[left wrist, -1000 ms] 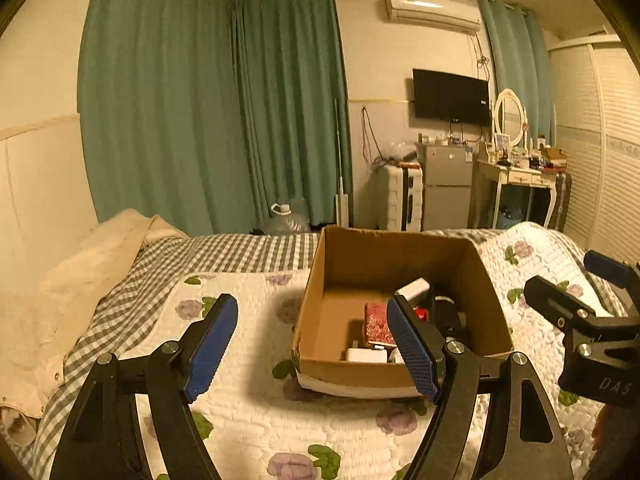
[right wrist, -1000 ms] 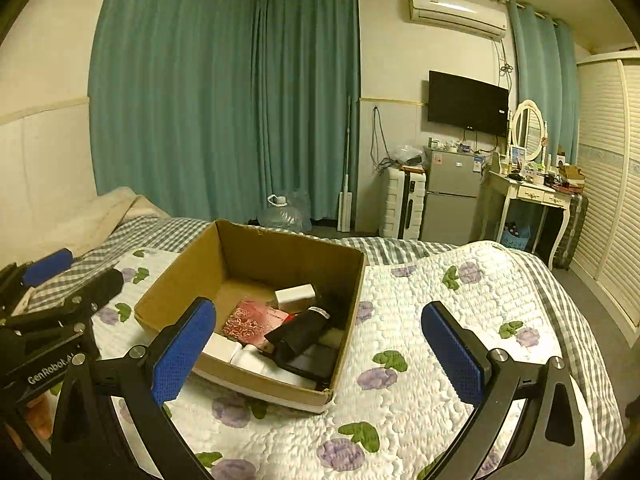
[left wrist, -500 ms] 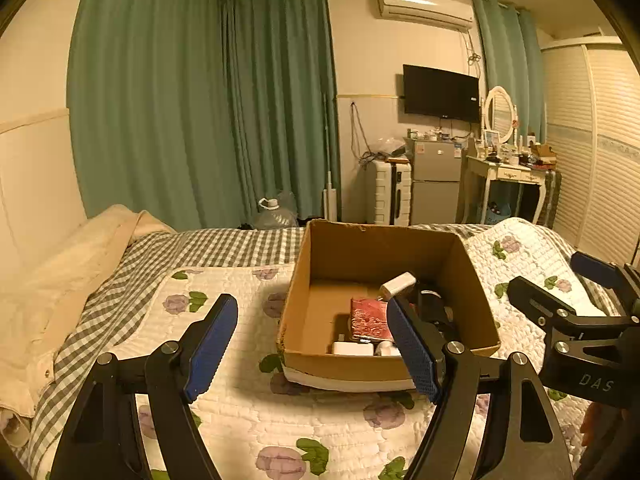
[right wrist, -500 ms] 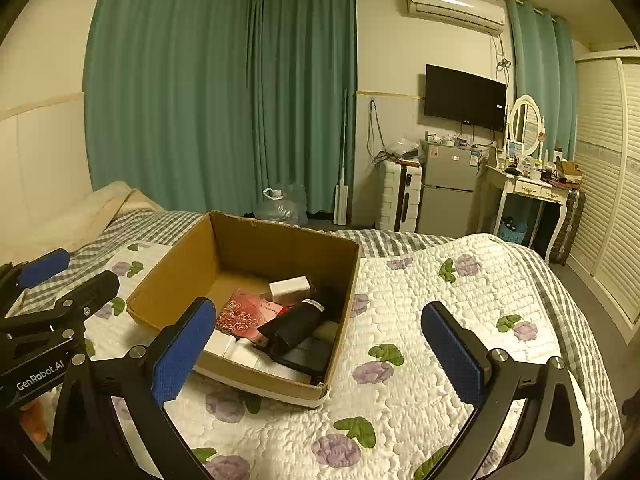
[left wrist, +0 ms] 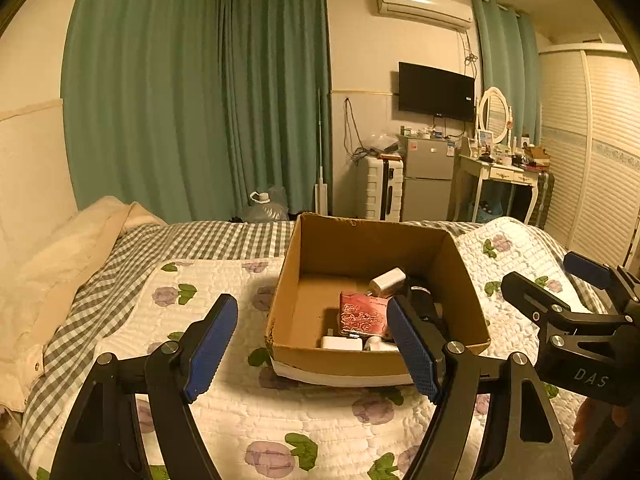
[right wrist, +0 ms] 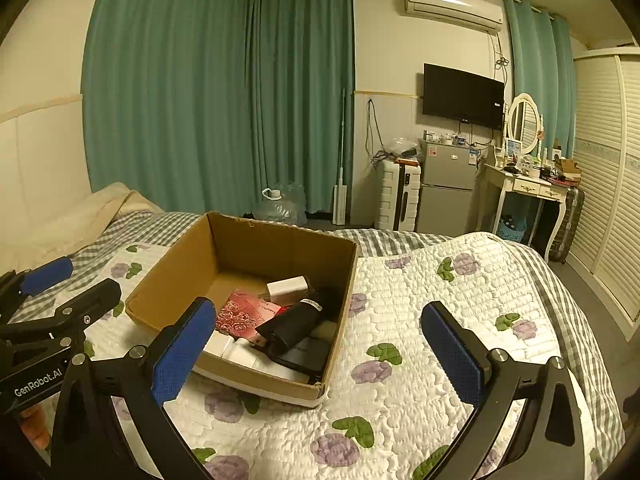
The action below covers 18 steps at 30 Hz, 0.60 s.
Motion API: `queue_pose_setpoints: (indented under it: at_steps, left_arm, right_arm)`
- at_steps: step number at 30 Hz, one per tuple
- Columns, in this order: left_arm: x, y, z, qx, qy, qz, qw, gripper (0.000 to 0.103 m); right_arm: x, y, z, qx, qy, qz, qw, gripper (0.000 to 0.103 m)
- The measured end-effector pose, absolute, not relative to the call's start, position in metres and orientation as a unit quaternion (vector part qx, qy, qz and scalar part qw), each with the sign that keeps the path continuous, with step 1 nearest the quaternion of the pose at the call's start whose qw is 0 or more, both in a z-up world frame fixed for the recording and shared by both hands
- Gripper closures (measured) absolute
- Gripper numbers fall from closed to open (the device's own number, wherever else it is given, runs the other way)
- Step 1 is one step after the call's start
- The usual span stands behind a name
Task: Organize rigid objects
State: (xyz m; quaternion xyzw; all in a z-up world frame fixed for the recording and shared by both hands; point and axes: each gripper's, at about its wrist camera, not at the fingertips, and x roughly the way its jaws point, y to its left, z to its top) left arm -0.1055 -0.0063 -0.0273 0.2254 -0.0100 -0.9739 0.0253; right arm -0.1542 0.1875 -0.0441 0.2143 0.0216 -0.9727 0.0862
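Both grippers are held spread wide and empty before the box on the bed.

The left gripper (left wrist: 312, 344) and right gripper (right wrist: 318, 354) are raised just short of the box (right wrist: 344, 292), nothing being gripped. Inside the box are seen white blocks (left wrist: 342, 343), a red packet (right wrist: 240, 314), a black umbrella (right wrist: 294, 322) and a white charger (left wrist: 387, 281). The quilt (right wrist: 432, 320) is spread beneath the box; curtains (right wrist: 220, 92) are hung beyond it.

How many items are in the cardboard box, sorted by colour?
White: 4 visible, namely a white rectangular box leaning at the back, a white flat block, a white rounded piece, and a white piece by the right wall.
Red: 1, a red rose-patterned packet.
Black: 2, a black folded umbrella and a black flat case.
Total: 7; more may be hidden.
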Motion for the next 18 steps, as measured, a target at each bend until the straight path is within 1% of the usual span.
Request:
queue_pose_setpoints:
  at_steps: [18]
  left_arm:
    - [-0.1065, -0.0045, -0.0292, 0.228, -0.009, -0.973, 0.025, 0.023]
  right_arm:
    - [-0.1559, 0.1878, -0.0492, 0.223, 0.018, -0.971, 0.088, 0.000]
